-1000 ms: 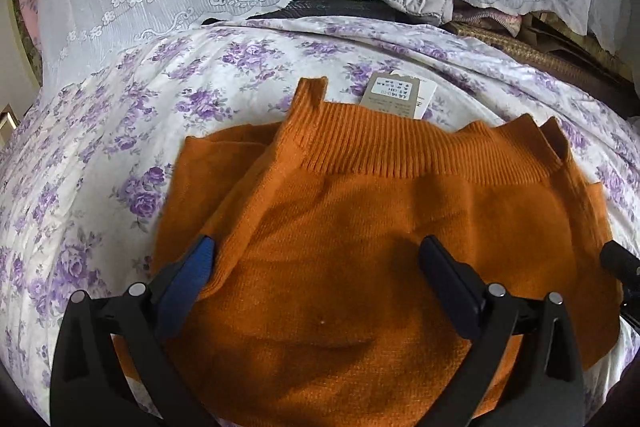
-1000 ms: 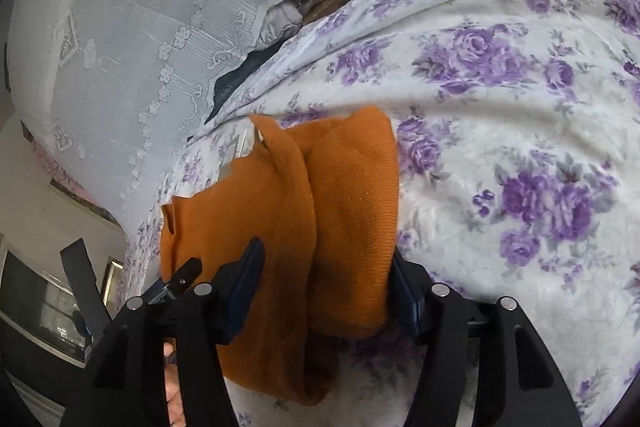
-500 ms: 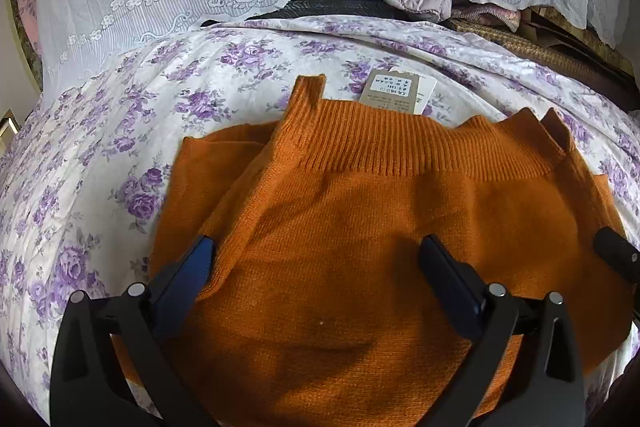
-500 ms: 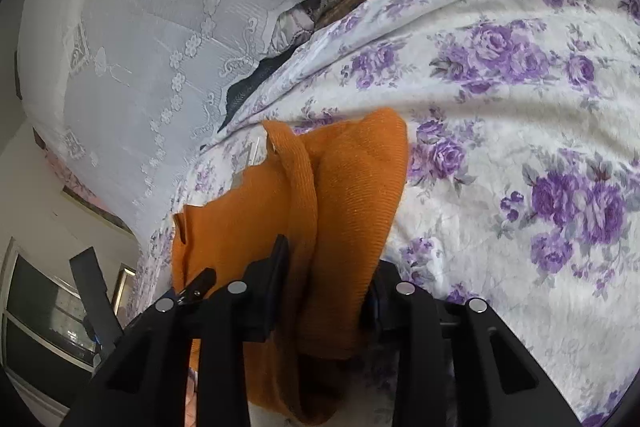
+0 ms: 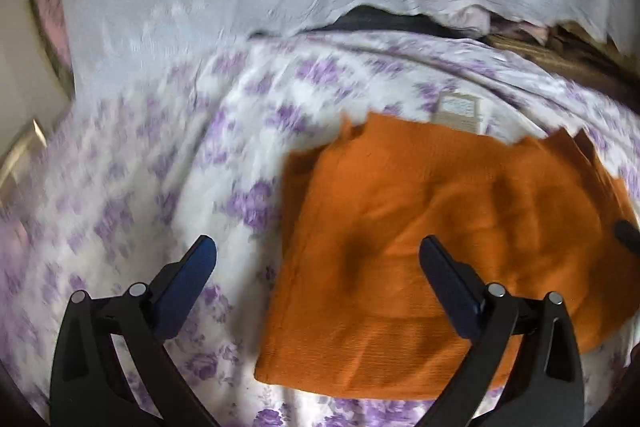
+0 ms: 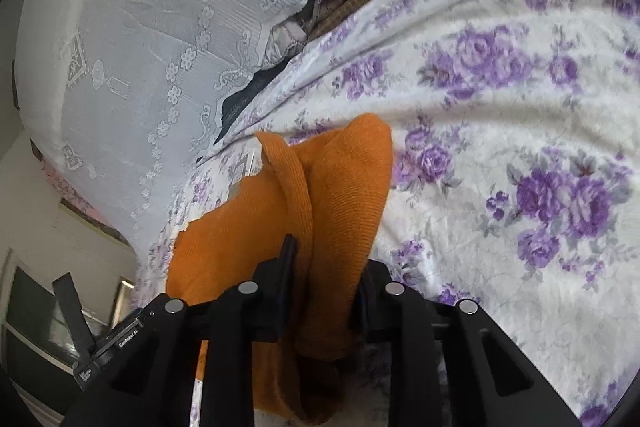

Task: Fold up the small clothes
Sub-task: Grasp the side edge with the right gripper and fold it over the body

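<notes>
On the floral bedsheet (image 5: 168,163) the orange sweater (image 5: 440,235) lies crosswise, ribbed edge away; right gripper (image 6: 324,283), just closing, pinches its fold, left gripper (image 5: 316,267) spread.

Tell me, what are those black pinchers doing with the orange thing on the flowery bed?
A person is folding a small orange knitted garment on a bed with a purple-flowered sheet, using a gripper in each hand. The right gripper has just been closing, and its jaws now pinch a bunched edge of the garment. The left gripper is open and holds nothing; it hangs above the garment's left edge. A paper tag lies just past the garment.
</notes>
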Action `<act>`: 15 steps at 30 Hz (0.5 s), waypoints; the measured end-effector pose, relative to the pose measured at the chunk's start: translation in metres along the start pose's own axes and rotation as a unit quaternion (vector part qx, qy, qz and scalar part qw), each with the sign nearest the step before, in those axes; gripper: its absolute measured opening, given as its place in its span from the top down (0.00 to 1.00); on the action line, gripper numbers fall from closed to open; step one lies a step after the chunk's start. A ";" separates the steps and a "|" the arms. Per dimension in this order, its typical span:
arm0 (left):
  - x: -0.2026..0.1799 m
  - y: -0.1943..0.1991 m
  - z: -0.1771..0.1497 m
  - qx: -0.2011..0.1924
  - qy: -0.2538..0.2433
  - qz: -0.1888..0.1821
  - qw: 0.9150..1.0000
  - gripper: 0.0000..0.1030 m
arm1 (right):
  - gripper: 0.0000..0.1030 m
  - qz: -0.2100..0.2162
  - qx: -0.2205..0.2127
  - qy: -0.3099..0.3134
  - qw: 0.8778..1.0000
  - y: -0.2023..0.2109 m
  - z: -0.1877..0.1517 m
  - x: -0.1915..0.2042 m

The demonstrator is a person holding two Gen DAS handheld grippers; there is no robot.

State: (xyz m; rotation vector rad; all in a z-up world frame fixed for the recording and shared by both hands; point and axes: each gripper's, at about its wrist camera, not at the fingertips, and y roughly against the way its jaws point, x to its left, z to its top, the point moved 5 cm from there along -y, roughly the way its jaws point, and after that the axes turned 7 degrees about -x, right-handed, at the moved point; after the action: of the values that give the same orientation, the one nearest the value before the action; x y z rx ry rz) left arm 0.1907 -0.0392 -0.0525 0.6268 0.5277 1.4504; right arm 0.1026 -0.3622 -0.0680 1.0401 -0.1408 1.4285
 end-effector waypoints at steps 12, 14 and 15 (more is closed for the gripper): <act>-0.011 -0.012 -0.014 0.006 -0.042 -0.009 0.999 0.04 | 0.84 -0.052 -0.022 0.047 0.997 0.005 0.001 0.031; -0.005 -0.004 -0.010 0.000 -0.051 -0.016 0.999 0.04 | 0.84 -0.060 -0.020 0.050 0.997 0.006 0.002 0.034; -0.001 0.001 -0.007 -0.009 -0.056 -0.016 0.998 0.04 | 0.84 -0.062 -0.020 0.052 0.997 0.006 0.003 0.036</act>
State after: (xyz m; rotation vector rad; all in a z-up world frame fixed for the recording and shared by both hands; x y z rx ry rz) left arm 0.1846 -0.0394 -0.0572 0.6779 0.4335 1.3800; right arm 0.1061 -0.3391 -0.0401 0.9248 -0.0286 1.3589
